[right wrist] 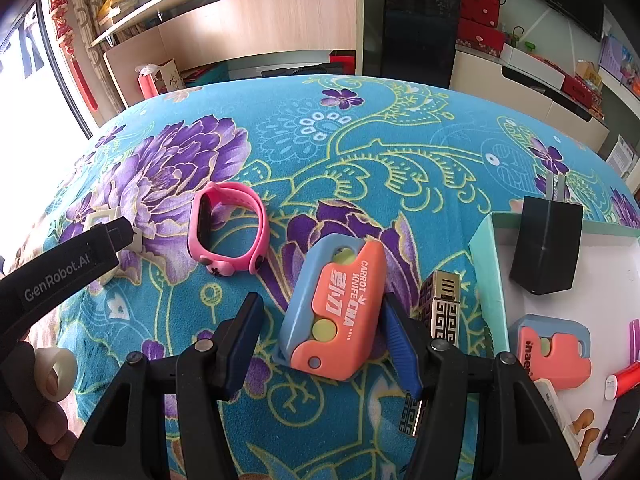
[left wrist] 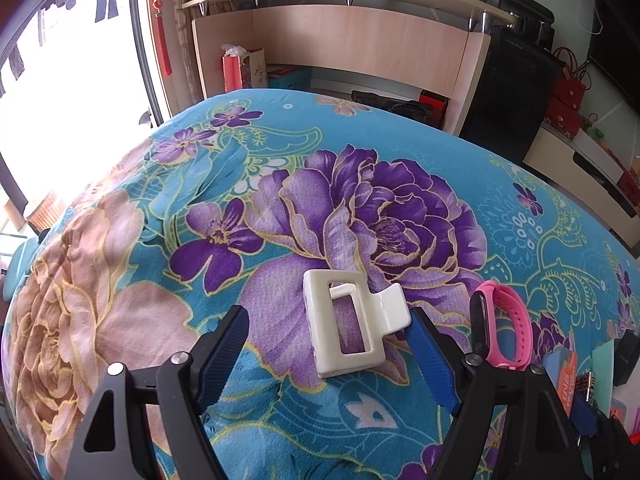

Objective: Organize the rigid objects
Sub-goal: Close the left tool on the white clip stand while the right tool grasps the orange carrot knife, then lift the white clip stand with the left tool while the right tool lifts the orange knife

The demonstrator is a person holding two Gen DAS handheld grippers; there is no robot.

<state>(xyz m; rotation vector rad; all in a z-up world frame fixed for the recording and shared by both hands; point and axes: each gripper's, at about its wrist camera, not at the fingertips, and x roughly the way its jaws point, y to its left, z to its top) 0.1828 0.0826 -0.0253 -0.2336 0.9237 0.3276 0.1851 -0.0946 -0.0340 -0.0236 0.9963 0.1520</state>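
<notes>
Progress partial, I judge: tray (right wrist: 486,240) at table's right edge already holds black charger (right wrist: 546,250), second carrot knife (right wrist: 554,350), other bits. Left to sort, left to right: white hair claw (left wrist: 352,320) between my left tongs (left wrist: 332,352), spread; pink band (right wrist: 228,230); orange-blue carrot knife (right wrist: 334,308) between my right tongs (right wrist: 320,344), spread, gripping nothing; gold patterned stick (right wrist: 442,312) against tray.

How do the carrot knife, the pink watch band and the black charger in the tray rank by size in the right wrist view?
1. Carrot knife, though it lies nearest the camera.
2. and 3. Pink watch band and black charger look alike; no ranking.
</notes>
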